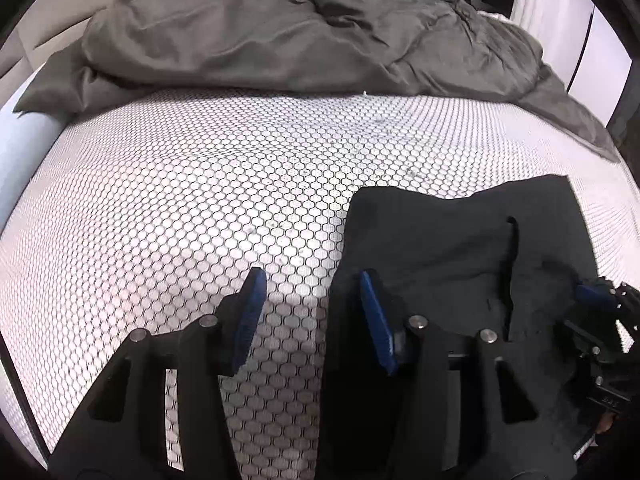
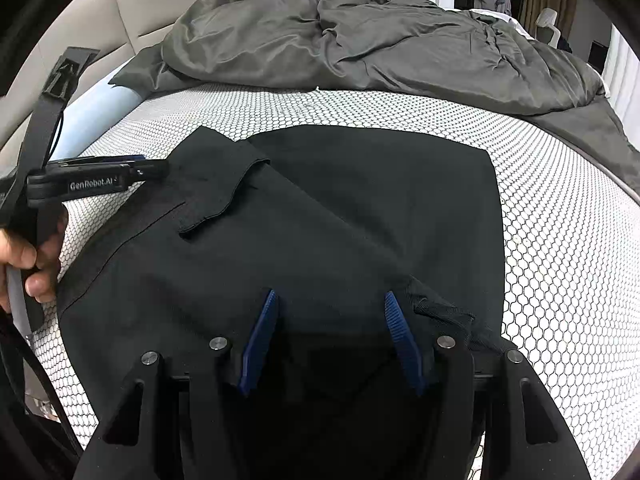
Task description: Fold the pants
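Black pants [image 2: 360,208] lie folded flat on the white mattress [image 2: 560,240] with its honeycomb pattern; a pocket flap [image 2: 224,200] shows near their left side. My right gripper [image 2: 332,320] hovers open over the near part of the pants, blue pads apart. A hand [image 2: 36,264] holds my left gripper [image 2: 154,168] at the pants' left edge. In the left wrist view my left gripper [image 1: 312,304] is open: bare mattress [image 1: 200,200] and a strip of the pants' edge [image 1: 440,240] lie between its fingers, unpressed. The right gripper [image 1: 596,296] shows at the right.
A crumpled grey duvet [image 2: 360,40] covers the far half of the bed. A beige headboard [image 2: 80,40] stands at the left, with a pale blue sheet edge [image 2: 96,116] below it. Bare mattress stretches left of the pants. A white chair [image 2: 548,20] stands far right.
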Demonstrator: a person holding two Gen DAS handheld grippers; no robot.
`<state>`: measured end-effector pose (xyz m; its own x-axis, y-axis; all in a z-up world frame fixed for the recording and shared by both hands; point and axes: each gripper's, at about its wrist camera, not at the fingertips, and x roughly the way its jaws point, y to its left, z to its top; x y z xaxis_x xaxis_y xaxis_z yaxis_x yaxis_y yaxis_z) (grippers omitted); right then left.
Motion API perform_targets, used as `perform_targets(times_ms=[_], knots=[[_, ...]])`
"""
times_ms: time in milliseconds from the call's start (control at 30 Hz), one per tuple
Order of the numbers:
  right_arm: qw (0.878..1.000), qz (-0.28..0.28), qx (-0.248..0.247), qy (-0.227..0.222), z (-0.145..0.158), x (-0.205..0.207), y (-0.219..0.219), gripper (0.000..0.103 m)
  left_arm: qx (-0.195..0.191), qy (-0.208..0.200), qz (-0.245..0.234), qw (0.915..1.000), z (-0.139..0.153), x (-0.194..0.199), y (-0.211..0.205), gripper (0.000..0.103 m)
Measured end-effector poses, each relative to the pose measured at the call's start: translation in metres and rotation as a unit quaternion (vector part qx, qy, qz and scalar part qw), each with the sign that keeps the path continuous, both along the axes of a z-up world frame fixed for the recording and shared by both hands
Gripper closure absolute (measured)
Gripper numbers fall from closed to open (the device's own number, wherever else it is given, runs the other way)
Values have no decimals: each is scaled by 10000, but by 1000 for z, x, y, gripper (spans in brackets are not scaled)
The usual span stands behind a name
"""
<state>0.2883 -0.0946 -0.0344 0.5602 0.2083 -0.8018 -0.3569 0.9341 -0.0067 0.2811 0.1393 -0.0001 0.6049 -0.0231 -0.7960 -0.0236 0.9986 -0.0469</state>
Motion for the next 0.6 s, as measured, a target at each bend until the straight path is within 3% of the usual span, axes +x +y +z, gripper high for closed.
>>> perform_targets(times_ms=[100, 167, 200, 300, 367, 433, 500, 600], knots=[[10000, 5, -22, -33, 1, -2, 1, 44, -234, -113, 80, 9996, 16, -26, -7, 56], [10000, 26, -32, -59, 3, -4, 1, 42, -233, -336, -36, 9992, 26, -51, -24, 41], [9999, 9, -47, -110, 5, -6, 1, 42, -44, -469, -203, 9987, 27, -63, -39, 29], [9993, -26, -135, -354, 13, -18, 5, 34, 725, -518, -760, 9931, 13, -87, -79, 27], [9981, 140, -260, -537, 16, -32, 10, 25, 930, -368, -896, 9909, -7, -86, -90, 26], [9965, 416, -491, -540, 10, -42, 15, 25, 680, -385, -847, 9933, -11, -86, -84, 19], [9923, 599, -898, -601, -1, -54, 14, 26, 351, -316, -694, 9965, -10, -86, -68, 19], [9935, 481, -826, -615, 5, -64, -8, 25, -138, -211, -369, 9990, -14, -92, -44, 16]])
